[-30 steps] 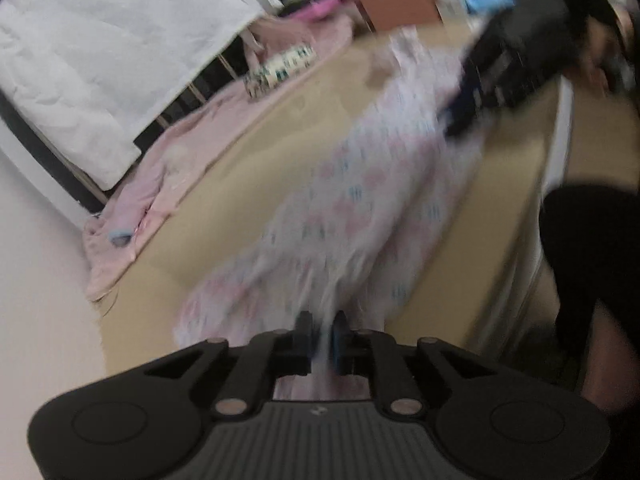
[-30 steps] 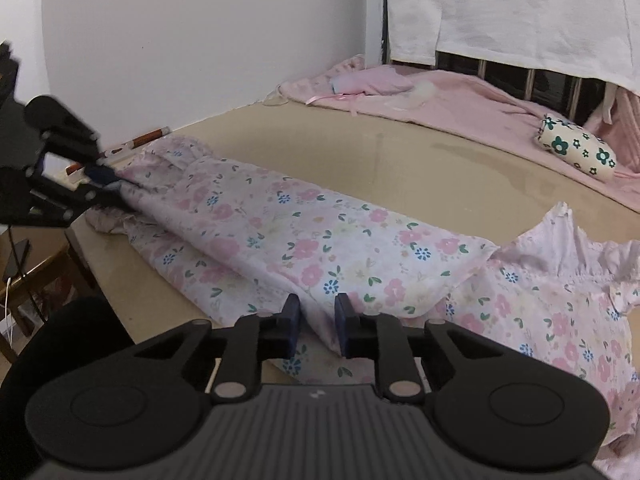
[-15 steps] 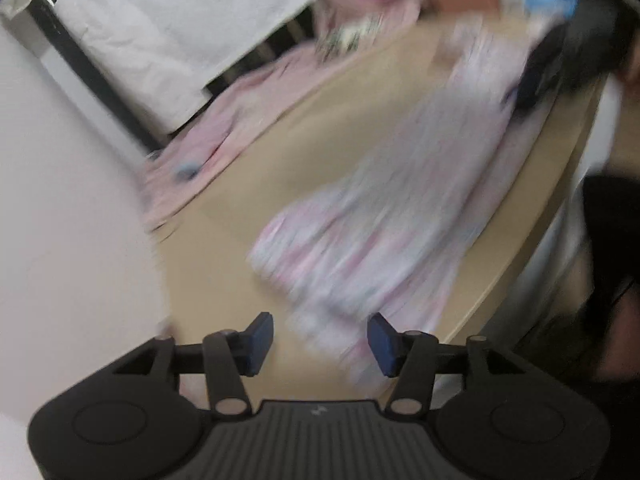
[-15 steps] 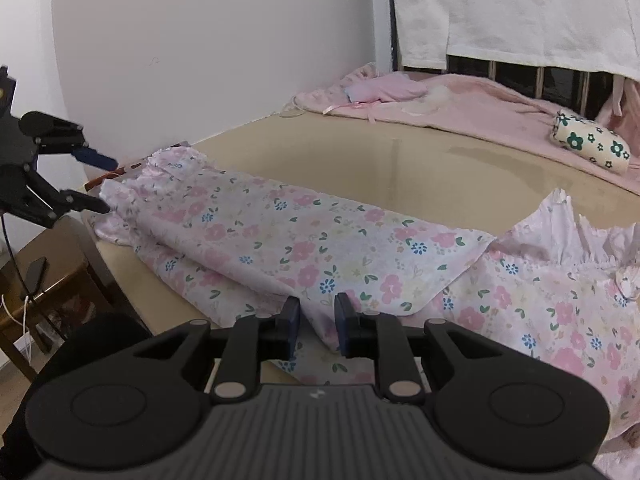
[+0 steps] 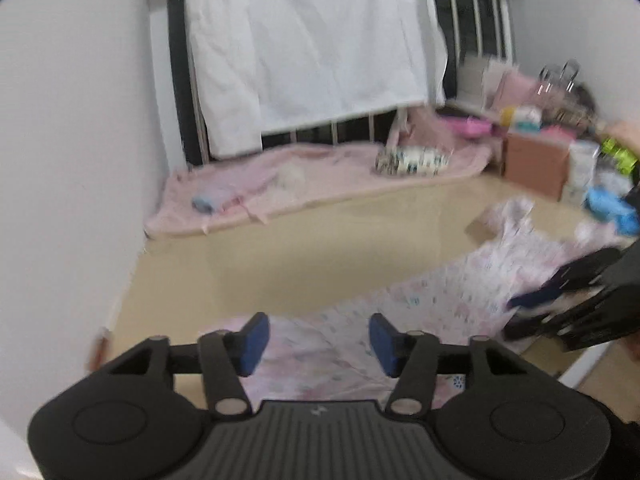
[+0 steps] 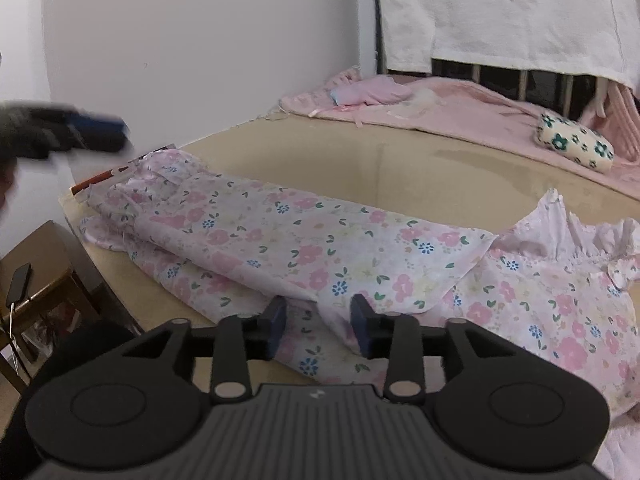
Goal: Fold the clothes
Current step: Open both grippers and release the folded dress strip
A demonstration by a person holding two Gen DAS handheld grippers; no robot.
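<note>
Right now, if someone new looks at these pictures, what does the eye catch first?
First the floral dress, folded lengthwise across the tan bed surface, just ahead of the open right claw. Next, the big white sheet hanging over the dark headboard rails, with a pink blanket below it. The left claw also stands open above the dress's end.
</note>
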